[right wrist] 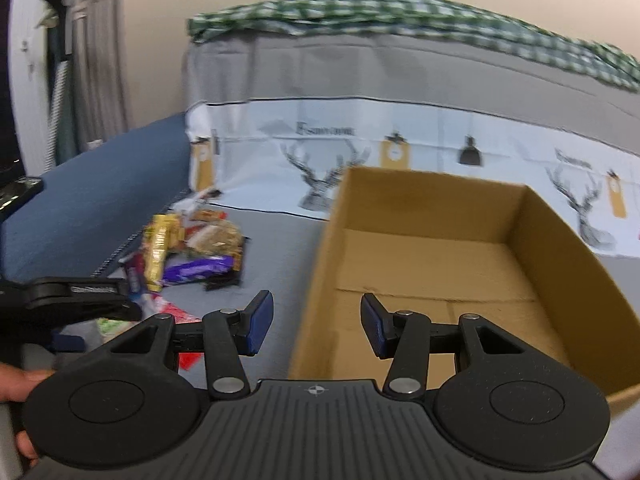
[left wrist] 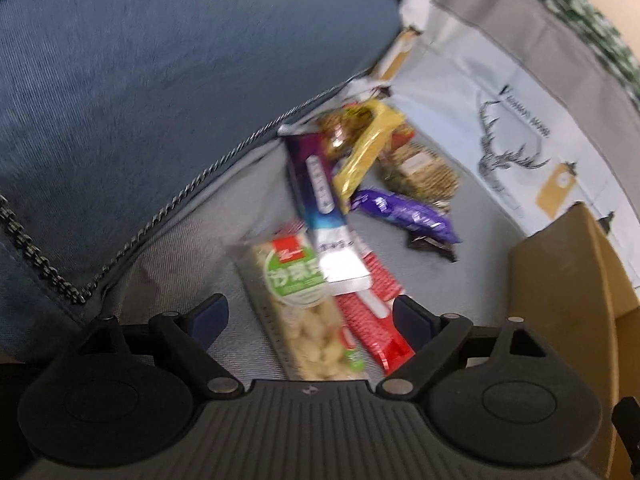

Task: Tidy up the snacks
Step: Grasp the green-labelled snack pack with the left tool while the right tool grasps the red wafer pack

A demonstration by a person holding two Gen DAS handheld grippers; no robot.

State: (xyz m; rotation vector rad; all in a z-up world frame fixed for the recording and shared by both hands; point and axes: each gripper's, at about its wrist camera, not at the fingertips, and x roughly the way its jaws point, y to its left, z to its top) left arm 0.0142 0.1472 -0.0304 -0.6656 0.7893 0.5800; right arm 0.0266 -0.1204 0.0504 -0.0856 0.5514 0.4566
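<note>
Blurring snacks (left wrist: 320, 216), labels unreadable; box (right wrist: 440, 264) cut off right; left gripper (left wrist: 306, 316) wide, right gripper (right wrist: 317, 326) narrower, both empty.

snack packets (right wrist: 192, 252) are lying in a heap on the bed (right wrist: 276, 248), sitting left of the cardboard box (right wrist: 552, 248) in the right wrist view. a printed cloth (right wrist: 440, 140) is hanging behind both, with a checked cloth (right wrist: 400, 12) lying on top.
</note>
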